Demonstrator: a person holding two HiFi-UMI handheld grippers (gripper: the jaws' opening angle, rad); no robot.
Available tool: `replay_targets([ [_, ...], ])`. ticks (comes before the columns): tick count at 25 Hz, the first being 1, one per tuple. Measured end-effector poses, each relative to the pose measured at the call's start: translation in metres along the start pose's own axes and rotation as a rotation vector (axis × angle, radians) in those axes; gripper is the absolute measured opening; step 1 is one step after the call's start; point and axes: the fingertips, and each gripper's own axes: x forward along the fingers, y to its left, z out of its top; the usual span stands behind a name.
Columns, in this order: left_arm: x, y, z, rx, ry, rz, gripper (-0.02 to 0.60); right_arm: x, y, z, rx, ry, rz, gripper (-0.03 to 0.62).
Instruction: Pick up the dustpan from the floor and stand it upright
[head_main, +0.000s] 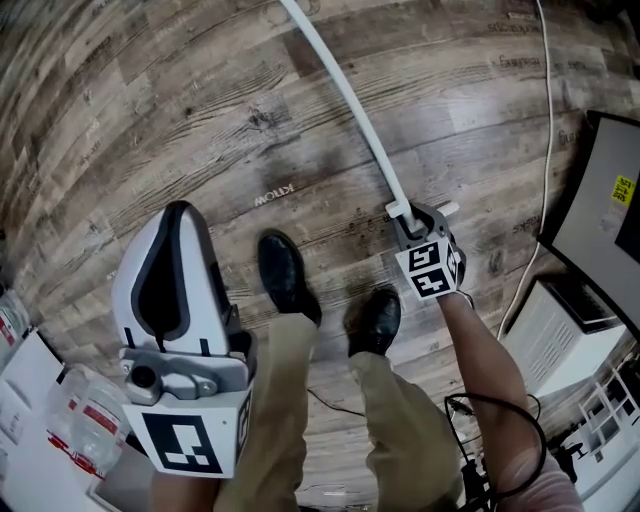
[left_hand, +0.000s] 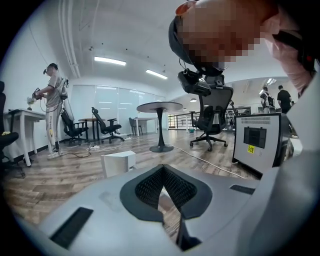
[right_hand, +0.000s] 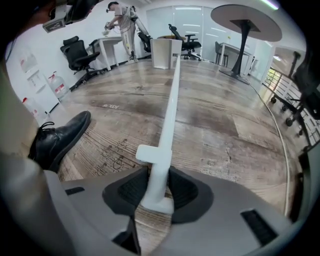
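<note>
**Tool state.** The right tool (right_hand: 159, 187) is closed on the extreme end of the dustpan's white handle (right_hand: 172, 95), just behind a short side peg. The left tool (left_hand: 164, 185) has its jaws together with nothing between them. It is held well apart from the handle and gives it no support.

**Location of the workpiece.** The handle runs straight ahead of the right tool. The pan (right_hand: 166, 52) sits at the far end and appears to rest on the floor (right_hand: 235, 125).

**Hazards.**
- Rotation in the grip: the pads clamp a narrow, smooth shaft at its very end, so all the pan's weight acts on a long lever. The handle is likely to twist or pivot between the jaws as it is raised.
- Slip-out: little of the handle lies behind the pads. A small slide forward would probably release it, although the peg may check this.
- Pan drag or swing: if the tool is tilted too fast, the far end may scrape the floor or swing sideways.
- Obstructions: a black shoe (right_hand: 60, 137) lies close to the left of the right tool, and a cable (head_main: 545, 150) runs along the floor to its right. Either could catch the pan.
</note>
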Motion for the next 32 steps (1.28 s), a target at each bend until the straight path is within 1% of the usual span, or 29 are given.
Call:
replay_targets([
  [5,-0.005,-0.006,0.019,0.013,-0.012,0.006,0.009,-0.026,-0.009,0.011,0.027,0.016,-0.007,0.126],
  [10,-0.012,-0.006,0.059,0.026,-0.045,0.019,0.009,-0.070,-0.018,0.036,0.003,0.029,-0.029,0.123],
  [16,-0.028,-0.001,0.123,0.032,-0.092,0.043,0.009,-0.132,-0.020,0.067,-0.033,0.061,-0.053,0.124],
  [25,-0.062,0.013,0.220,0.032,-0.140,0.077,0.009,-0.221,-0.025,0.127,-0.081,0.125,-0.074,0.127],
  [32,-0.093,0.013,0.297,0.030,-0.169,0.076,0.009,-0.299,-0.021,0.162,-0.097,0.156,-0.076,0.127],
])
